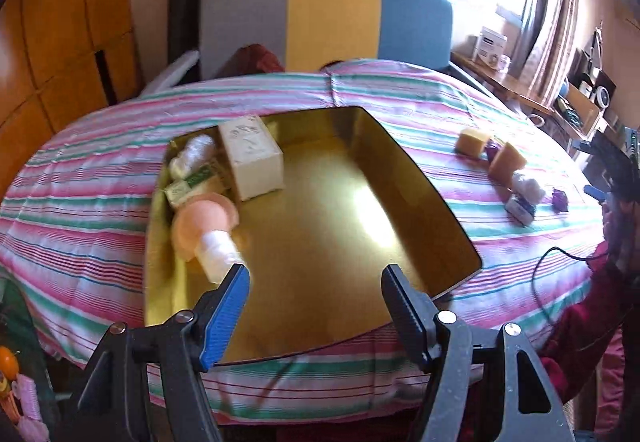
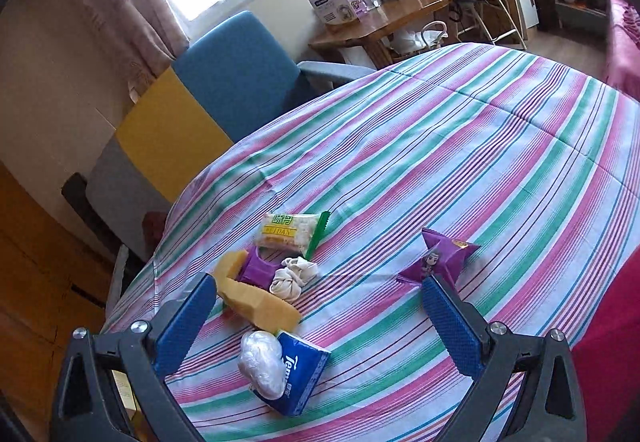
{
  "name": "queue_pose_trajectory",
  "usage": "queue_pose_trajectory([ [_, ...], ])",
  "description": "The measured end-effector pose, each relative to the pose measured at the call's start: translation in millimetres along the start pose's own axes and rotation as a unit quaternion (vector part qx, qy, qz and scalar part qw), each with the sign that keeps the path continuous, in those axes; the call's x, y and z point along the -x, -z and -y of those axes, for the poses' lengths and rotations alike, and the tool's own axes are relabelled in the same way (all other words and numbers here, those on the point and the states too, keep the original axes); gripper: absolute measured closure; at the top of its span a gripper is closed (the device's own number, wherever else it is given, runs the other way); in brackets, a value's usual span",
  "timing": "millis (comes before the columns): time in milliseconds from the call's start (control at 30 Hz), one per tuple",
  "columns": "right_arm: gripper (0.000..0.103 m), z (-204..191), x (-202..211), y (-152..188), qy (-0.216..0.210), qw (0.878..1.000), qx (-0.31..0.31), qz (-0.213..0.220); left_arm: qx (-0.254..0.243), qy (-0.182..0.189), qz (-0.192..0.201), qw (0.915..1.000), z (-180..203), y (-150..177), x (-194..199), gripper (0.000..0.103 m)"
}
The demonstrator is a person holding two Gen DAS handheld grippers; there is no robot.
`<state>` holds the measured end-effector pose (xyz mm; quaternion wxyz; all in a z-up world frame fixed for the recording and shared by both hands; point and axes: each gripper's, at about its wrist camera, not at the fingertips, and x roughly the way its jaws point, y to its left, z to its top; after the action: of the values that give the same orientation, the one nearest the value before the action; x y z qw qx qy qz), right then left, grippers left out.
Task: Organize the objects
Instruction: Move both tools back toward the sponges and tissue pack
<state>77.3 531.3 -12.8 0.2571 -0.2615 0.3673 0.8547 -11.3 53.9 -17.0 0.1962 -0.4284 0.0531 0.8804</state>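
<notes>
Sorting in progress: gold tray (image 1: 420, 178) partly filled along its 9 o'clock side; left gripper (image 1: 316, 274) wide, empty; right gripper (image 2: 320, 294) wide, empty, above loose items; next, presumably, grasp tissue pack (image 2: 298, 378).

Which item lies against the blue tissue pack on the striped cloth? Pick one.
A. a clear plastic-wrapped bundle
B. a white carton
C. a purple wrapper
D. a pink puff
A: the clear plastic-wrapped bundle rests on the blue tissue pack; the purple wrapper lies apart.

Both wrist views above striped cloth (image 1: 420, 110)
</notes>
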Motion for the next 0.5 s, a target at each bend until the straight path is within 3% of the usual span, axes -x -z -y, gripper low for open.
queue_pose_trajectory([
  [233, 0.000, 6, 2, 2, -0.018, 1.000, -0.013, -0.003, -0.031, 0.040, -0.020, 0.9986, 30, -5, -9, 0.033],
  [400, 0.000, 13, 1, 0, -0.028, 0.999, -0.031, -0.006, -0.052, 0.040, -0.025, 0.9976, 49, -6, -12, 0.033],
  [500, 0.000, 14, 0, 0, -0.032, 0.999, -0.034, -0.007, -0.072, 0.067, -0.018, 0.9950, 63, -1, -6, 0.033],
])
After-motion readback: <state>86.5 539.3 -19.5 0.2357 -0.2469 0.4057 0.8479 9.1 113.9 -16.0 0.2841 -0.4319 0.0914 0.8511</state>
